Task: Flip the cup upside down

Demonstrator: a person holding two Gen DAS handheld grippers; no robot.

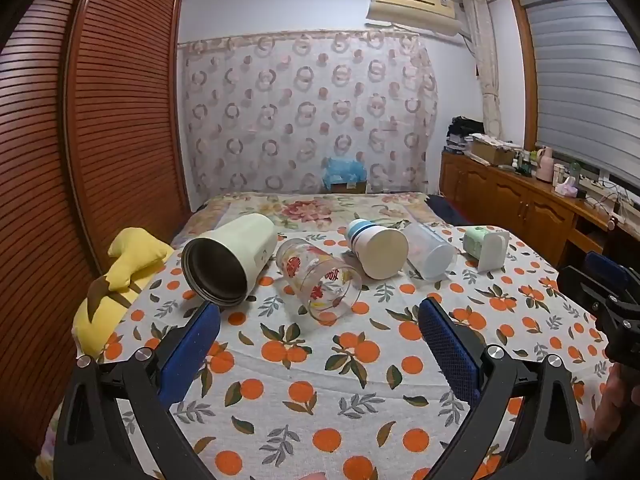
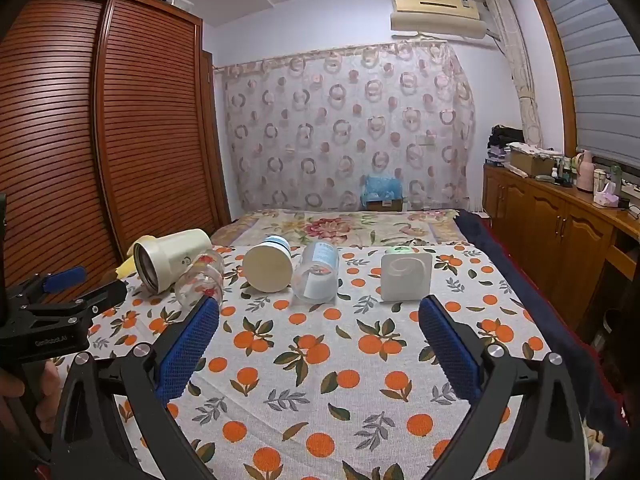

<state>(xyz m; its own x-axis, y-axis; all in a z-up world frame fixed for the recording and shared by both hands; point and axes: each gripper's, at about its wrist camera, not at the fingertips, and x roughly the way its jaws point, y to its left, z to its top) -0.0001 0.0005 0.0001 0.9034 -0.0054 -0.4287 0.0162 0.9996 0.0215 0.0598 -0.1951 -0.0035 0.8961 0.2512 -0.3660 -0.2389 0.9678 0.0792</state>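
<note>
On the orange-print cloth [image 1: 320, 380] we see five cups lying on their sides in a row. Ahead of our left claw [image 1: 320, 320], fingers spread and empty, lies the printed glass cup [image 1: 318, 278], mouth toward us. Our right claw [image 2: 320, 320], also spread and empty, faces the clear plastic cup [image 2: 316, 276].

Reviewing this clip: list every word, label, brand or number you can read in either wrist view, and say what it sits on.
"GenRobot.AI": white lettering, small and soft, on the black body of the left gripper, seen in the right wrist view.
Red marks on the clear floral glass: too blurred to read.
Small mark on the cream tumbler: unreadable.
Sticker on the air conditioner: too small.
Nothing else legible.
</note>
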